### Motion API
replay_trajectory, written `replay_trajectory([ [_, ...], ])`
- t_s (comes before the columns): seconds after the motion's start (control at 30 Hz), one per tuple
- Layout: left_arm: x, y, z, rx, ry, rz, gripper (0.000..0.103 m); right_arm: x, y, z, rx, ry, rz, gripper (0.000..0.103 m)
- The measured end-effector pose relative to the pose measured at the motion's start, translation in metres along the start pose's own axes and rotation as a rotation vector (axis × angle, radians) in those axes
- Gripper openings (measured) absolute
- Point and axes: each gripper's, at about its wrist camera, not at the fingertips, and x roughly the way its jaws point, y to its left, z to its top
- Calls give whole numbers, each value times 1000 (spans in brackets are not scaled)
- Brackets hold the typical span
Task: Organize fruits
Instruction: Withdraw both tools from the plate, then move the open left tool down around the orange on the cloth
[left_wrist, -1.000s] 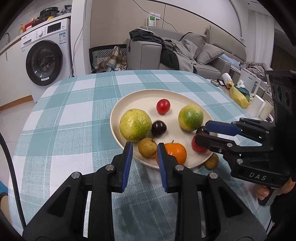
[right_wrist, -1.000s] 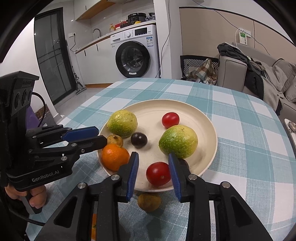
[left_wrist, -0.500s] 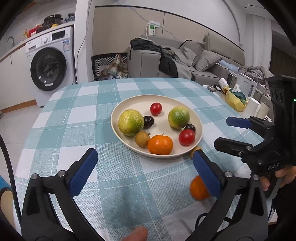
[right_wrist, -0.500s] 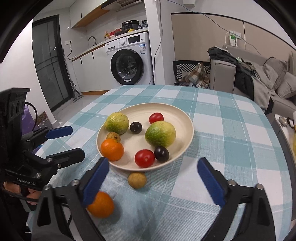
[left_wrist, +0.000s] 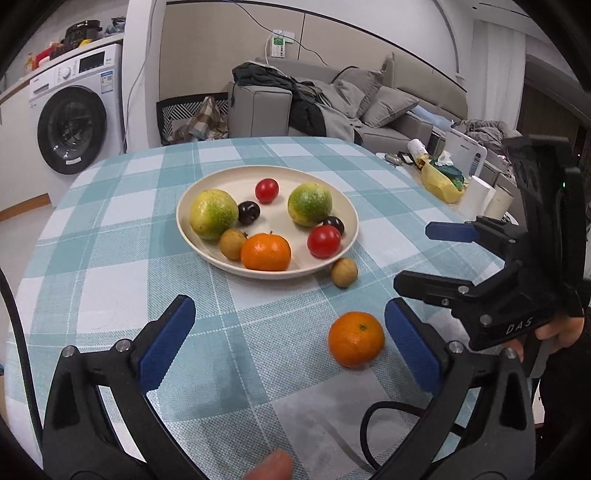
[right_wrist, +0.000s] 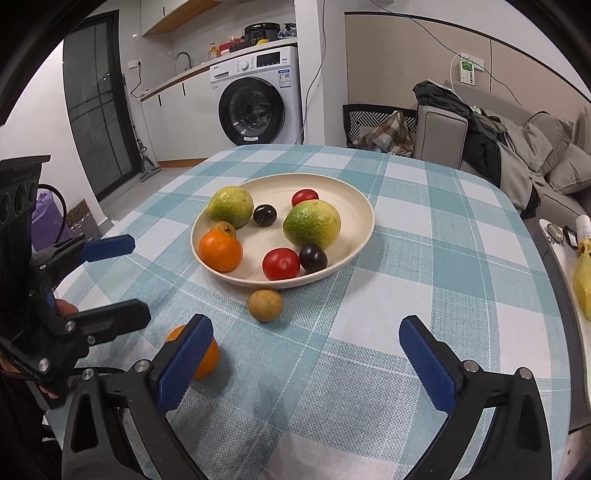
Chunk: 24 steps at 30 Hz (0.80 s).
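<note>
Left gripper (left_wrist: 288, 343): blue-padded jaws spread wide, holding nothing, above the teal-and-white checked tablecloth (left_wrist: 110, 258). Ahead of it sits the cream round plate (left_wrist: 347, 214), carrying two green-yellow citrus fruits, two red tomatoes, two dark plums, one small tan longan and one orange mandarin. Loose orange mandarin (left_wrist: 356, 339) lies on the cloth just inside the left gripper's right finger. Loose small tan longan (left_wrist: 344, 272) lies beyond it, just beside the plate's near rim. Right gripper (right_wrist: 306, 362): jaws equally wide, empty; loose mandarin partly hidden behind its left finger, longan ahead.
</note>
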Motion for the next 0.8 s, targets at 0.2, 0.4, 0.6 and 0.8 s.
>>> replay_trajectory([
  [0.2, 10, -5, -3, 20, 43, -11, 102, 2, -12, 0, 62, 24, 22, 103],
  [0.4, 19, -12, -8, 53, 93, -33, 102, 8, -16, -2, 79, 46, 15, 103],
  [0.6, 27, -17, -10, 66, 126, -33, 102, 14, -17, -4, 77, 65, 11, 103],
  [0.8, 30, -19, -12, 69, 144, -26, 102, 17, -14, -5, 68, 76, 6, 103],
])
